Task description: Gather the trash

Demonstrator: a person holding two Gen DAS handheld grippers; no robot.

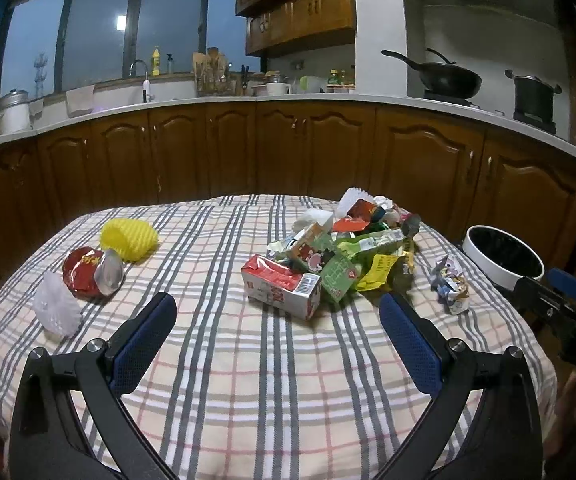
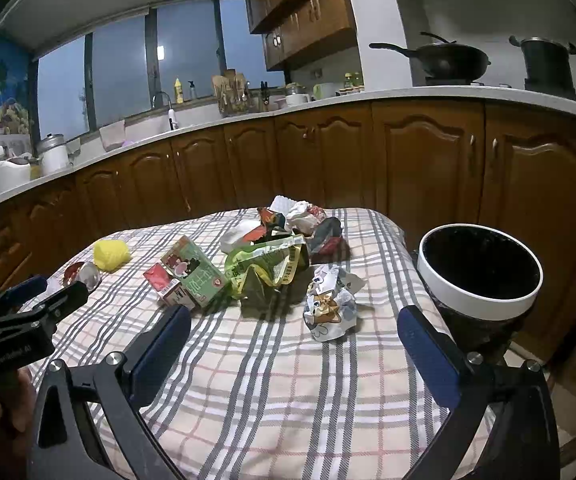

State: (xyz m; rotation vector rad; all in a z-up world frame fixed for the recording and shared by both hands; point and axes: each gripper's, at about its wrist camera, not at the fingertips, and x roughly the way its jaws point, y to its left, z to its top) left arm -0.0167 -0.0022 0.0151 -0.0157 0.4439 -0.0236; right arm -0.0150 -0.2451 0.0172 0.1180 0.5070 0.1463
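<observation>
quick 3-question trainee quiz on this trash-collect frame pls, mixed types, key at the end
1. True or false: the left gripper and the right gripper are both open and hold nothing.
2. Multiple choice: where is the white-rimmed bin? A) in the middle of the table; B) beside the table's right edge; C) on the kitchen counter.
3. Fill in: the loose piece lying nearest the bin is the crumpled cartoon wrapper; the bright foam net on the far left of the checked tablecloth is coloured ____.

Key: 1 true; 2 B; 3 yellow.
</observation>
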